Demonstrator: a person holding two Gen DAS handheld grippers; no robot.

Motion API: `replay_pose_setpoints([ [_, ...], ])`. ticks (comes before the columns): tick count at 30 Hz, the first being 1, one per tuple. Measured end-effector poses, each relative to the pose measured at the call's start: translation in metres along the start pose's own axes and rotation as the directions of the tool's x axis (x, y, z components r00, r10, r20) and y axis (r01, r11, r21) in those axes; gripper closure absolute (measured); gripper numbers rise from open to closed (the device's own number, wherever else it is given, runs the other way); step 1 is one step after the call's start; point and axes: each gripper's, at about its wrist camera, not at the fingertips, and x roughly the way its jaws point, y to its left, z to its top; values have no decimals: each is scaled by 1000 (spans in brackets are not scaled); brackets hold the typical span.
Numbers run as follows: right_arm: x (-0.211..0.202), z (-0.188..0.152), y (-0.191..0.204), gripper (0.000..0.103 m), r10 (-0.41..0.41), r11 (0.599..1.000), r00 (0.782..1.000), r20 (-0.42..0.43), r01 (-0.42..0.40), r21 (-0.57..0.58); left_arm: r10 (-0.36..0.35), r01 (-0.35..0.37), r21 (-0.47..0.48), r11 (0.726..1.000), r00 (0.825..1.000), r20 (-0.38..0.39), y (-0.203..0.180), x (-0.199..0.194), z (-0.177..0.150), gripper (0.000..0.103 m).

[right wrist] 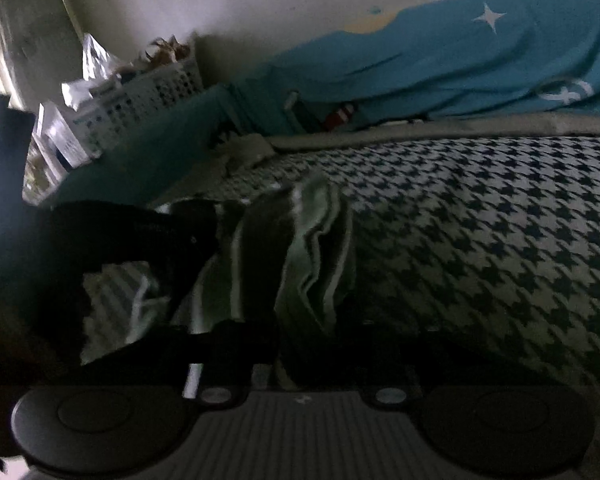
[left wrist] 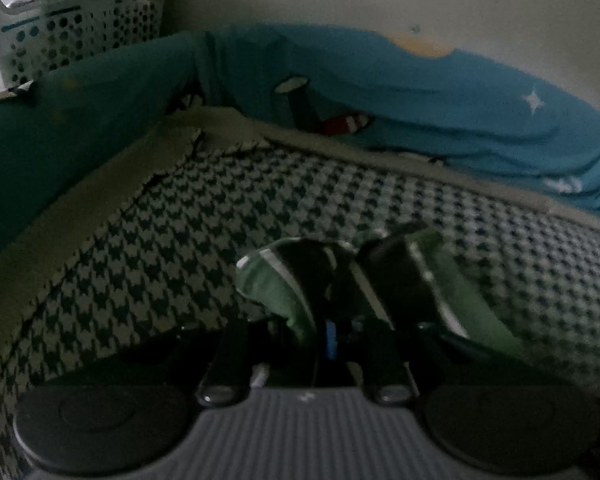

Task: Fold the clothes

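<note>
A green garment with dark and white stripes [left wrist: 268, 284] lies bunched on the houndstooth blanket [left wrist: 220, 216] of a bed. In the left wrist view my left gripper [left wrist: 351, 268] has its dark fingers [left wrist: 395, 268] wrapped in the cloth and is shut on it. In the right wrist view the same garment [right wrist: 315, 236] stands up in folds between the jaws of my right gripper [right wrist: 300, 280], which is shut on it; its fingertips are hidden by the cloth. The left gripper [right wrist: 148, 232] shows as a dark shape at the garment's left end.
A blue cloth with white stars [left wrist: 479, 96] lies along the wall behind the blanket. A teal sheet [left wrist: 40, 140] covers the left side. A white perforated laundry basket [left wrist: 80, 36] full of things stands in the far left corner. The room is dim.
</note>
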Motion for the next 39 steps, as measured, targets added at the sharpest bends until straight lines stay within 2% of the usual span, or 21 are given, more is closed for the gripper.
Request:
replay_pose_setpoints([
  [2,-1,-2,-2,62,-12,1000,1000,1,12,-12,1,-1,-27,1000,1000,-5,7,3,3,73],
  [6,-15,0,-6,49,-42,999,999,21,42,-26,-9,7,-116,993,1000,-13,25,7,7,64],
  [12,-37,4,-12,49,-71,997,995,66,73,-19,-20,18,-255,967,1000,-6,54,4,13,62],
  [15,-48,8,-6,54,-88,995,990,111,93,-47,5,-2,-297,955,1000,10,66,1,14,63],
  [18,-54,14,2,61,-58,996,990,127,66,-64,47,-40,-302,952,999,17,75,3,12,61],
  [24,-45,12,16,67,27,995,996,83,-19,-99,29,-20,-325,945,999,20,86,5,11,61],
  [28,-33,6,18,67,14,993,998,63,-7,-115,-2,14,-294,956,999,42,78,0,13,61],
  [34,-18,4,3,67,-22,997,999,32,24,-72,23,-19,-243,970,1000,15,71,10,8,61],
  [36,-12,3,-4,67,-35,998,999,9,35,-47,34,-33,-230,973,999,0,69,16,7,56],
  [39,-9,-2,-12,67,-32,999,999,-1,32,-14,45,-48,-219,974,999,-20,69,24,3,55],
])
